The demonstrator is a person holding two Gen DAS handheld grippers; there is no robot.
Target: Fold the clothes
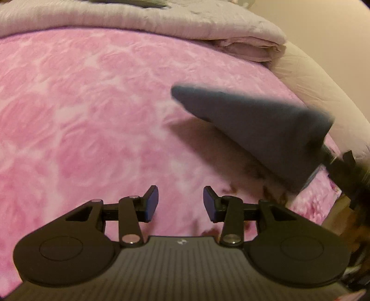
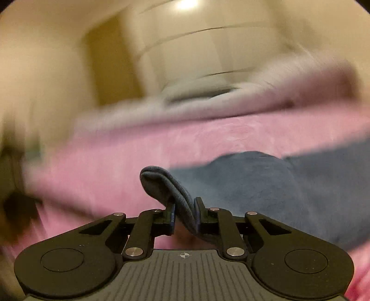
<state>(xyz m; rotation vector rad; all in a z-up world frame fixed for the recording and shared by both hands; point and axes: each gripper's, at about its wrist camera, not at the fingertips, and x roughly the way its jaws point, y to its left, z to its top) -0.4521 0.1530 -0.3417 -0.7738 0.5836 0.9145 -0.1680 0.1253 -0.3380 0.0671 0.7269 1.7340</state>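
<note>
A dark blue garment (image 1: 259,129) hangs lifted above the pink blanket (image 1: 92,115), stretched into a blurred wedge toward the left. My right gripper (image 1: 333,159) holds its right end at the edge of the left wrist view. In the right wrist view my right gripper (image 2: 185,215) is shut on a folded edge of the blue garment (image 2: 166,187), and the rest of the cloth trails off to the right over the bed. My left gripper (image 1: 180,203) stands open low over the blanket, with nothing between its fingers, left of and below the garment.
A folded pale quilt (image 1: 185,20) lies along the far side of the bed, and its pale edge (image 1: 323,88) curves down the right side. Beyond the bed in the blurred right wrist view stands a pale cabinet or wall (image 2: 196,53).
</note>
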